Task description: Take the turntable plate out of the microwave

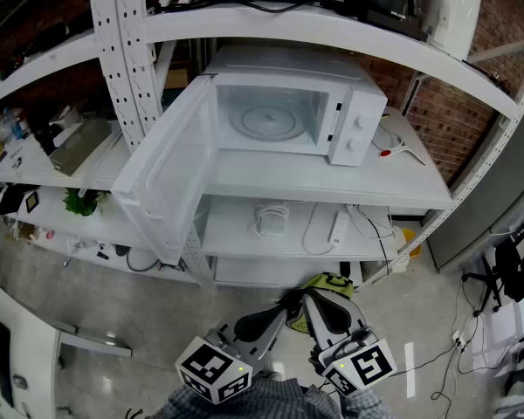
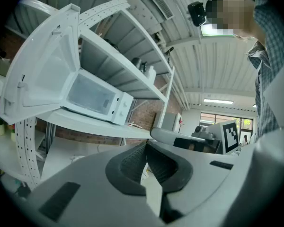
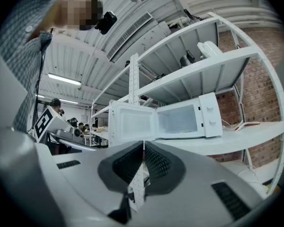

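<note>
Head view: high, looking steeply down at the shelf point(image 1: 332, 180) and open microwave point(image 1: 288, 103) from well back. Left gripper view: low, tilted, the microwave point(image 2: 97, 98) up left, far off. Right gripper view: low, facing its open front. All three views share the microwave point(image 3: 184, 119).

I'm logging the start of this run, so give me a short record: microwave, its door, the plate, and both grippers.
microwave: white, stands on a white shelf
door: wide open, hinged at the left in the head view
turntable plate: lies inside the cavity, not yet taken out
left gripper: shut, empty, well short of the microwave
right gripper: shut, empty, well short of the microwave
</note>
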Tool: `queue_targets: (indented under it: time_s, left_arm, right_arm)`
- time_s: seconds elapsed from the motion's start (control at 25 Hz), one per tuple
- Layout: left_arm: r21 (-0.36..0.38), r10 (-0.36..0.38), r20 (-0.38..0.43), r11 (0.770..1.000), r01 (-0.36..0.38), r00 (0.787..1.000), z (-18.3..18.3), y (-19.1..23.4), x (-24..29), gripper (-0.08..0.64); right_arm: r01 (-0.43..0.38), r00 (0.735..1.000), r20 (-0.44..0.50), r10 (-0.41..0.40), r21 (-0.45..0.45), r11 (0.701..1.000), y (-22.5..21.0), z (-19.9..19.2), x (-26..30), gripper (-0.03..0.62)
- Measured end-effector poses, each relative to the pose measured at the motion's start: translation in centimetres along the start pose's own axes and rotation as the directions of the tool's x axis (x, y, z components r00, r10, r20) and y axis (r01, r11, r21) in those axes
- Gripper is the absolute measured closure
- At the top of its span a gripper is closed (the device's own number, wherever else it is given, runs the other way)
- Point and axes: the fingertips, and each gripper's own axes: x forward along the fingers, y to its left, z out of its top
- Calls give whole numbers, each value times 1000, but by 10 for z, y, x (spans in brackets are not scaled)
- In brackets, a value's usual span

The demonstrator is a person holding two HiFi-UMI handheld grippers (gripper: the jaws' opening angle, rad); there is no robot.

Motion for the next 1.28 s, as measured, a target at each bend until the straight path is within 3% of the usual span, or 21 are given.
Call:
queue_targets:
  time_s: [0.68, 1.28]
  left_arm:
    - [20, 44, -5, 999, -43, 999, 1, 12, 5, 552]
    - [27, 151, 34, 988, -152, 988, 8, -1, 18, 552]
  right_arm:
    - [-10, 1000, -27, 10, 26, 1000, -8, -5, 1, 569]
    - [-55, 998, -7, 55, 37, 998, -37, 2, -27, 569]
